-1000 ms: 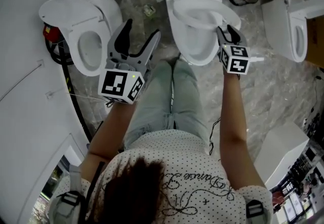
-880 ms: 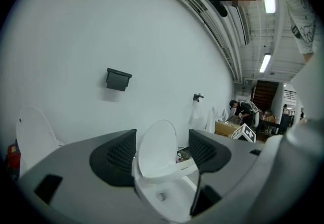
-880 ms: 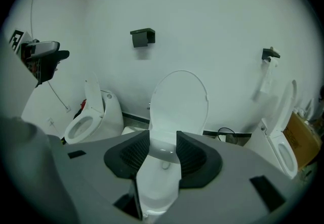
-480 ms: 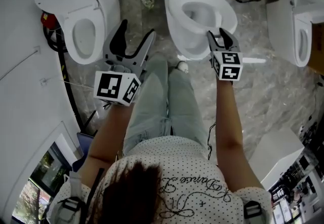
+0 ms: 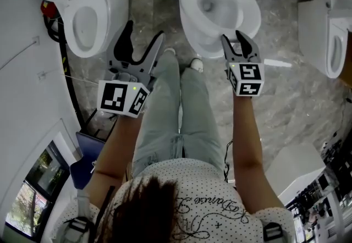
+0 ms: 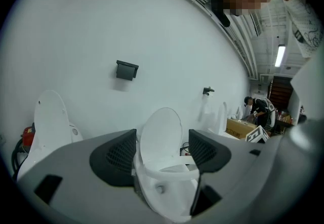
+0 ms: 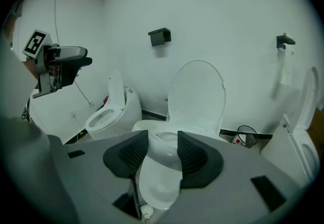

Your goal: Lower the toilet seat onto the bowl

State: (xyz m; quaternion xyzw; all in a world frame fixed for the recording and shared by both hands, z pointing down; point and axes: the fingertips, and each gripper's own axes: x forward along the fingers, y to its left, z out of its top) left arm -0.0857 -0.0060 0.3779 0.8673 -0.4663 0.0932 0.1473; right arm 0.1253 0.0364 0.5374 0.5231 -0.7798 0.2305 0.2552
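Note:
The middle toilet (image 5: 220, 11) stands at the top centre of the head view. Its white seat (image 5: 248, 16) lies flat on the bowl, and its lid (image 7: 197, 96) stands upright against the wall. My right gripper (image 5: 237, 44) hovers just off the bowl's front right edge, jaws open with nothing held; past them I see the bowl's front (image 7: 159, 177). My left gripper (image 5: 140, 44) is wide open over the floor, left of the bowl. Between its jaws, farther off, the same toilet (image 6: 167, 187) shows.
A second toilet (image 5: 82, 11) with raised lid stands at the left by the curved white wall, with black hoses (image 5: 55, 33) beside it. A third toilet (image 5: 330, 38) is at the right. The person's legs (image 5: 181, 110) stand before the bowl. A white box (image 5: 300, 165) sits lower right.
The seat went from half raised, with my right gripper at its edge, to flat on the bowl. The right gripper has drawn back from the rim. The left gripper stayed open.

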